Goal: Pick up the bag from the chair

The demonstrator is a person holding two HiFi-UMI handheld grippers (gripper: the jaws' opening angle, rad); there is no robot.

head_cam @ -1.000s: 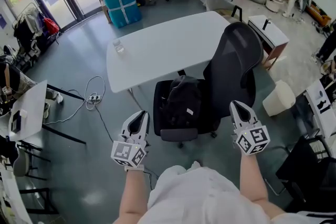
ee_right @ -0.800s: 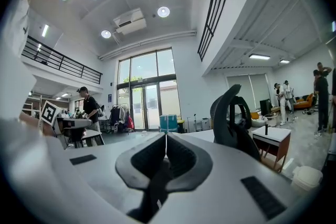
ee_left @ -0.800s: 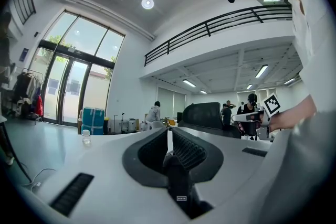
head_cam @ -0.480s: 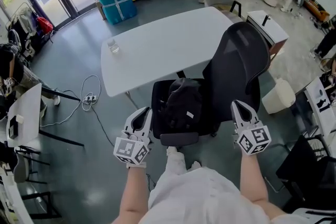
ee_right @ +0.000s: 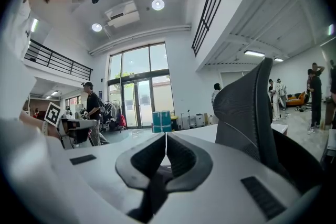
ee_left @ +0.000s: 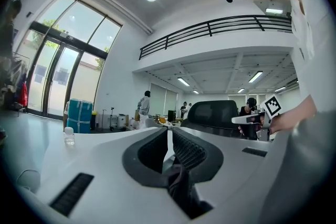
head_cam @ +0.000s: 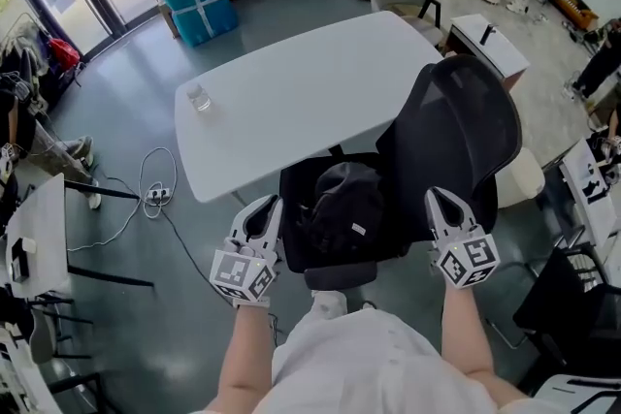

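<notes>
You hold both forearms out ahead of you, the left gripper and the right gripper roughly level, one at each side of the black office chair. Both pairs of jaws are closed, with nothing between them. The black bag, a soft, rounded backpack with a small pale label, sits on the chair's seat in front of the mesh backrest, near the white table. Neither gripper touches it.

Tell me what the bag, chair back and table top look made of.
Bag: black soft fabric, matte; it slumps and creases. Chair back: dark mesh, probably; fine weave texture shows. Table top: white, smooth, faint sheen; laminate or painted board, cannot tell.
</notes>
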